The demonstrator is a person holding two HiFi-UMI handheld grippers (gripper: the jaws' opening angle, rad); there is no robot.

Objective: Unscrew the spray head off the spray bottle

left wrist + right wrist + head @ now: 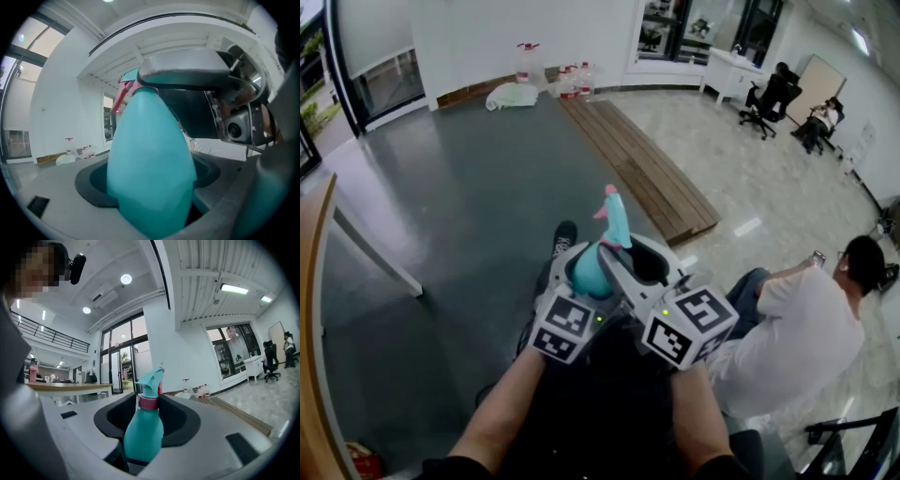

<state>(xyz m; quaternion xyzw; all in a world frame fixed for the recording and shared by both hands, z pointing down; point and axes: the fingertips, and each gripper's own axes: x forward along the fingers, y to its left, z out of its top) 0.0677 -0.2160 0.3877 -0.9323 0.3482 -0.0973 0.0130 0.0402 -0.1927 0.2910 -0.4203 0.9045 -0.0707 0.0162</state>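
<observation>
A teal spray bottle (587, 274) with a teal spray head (614, 217) is held up in front of me, over the floor. My left gripper (581, 270) is shut on its body, which fills the left gripper view (150, 168). My right gripper (630, 264) comes in from the right, and one of its grey jaws crosses the bottle's shoulder. In the right gripper view the bottle (143, 432) stands between the jaws, its red collar (149, 402) and spray head (151, 383) pointing away. Dark gaps show beside the bottle there, so I cannot tell whether the pads press on it.
A low wooden platform (642, 169) lies on the floor ahead. A seated person in white (787, 328) is close on my right. A wooden table edge (314, 309) runs along the left. Several bottles (567, 80) and a white bag (514, 94) stand by the far wall.
</observation>
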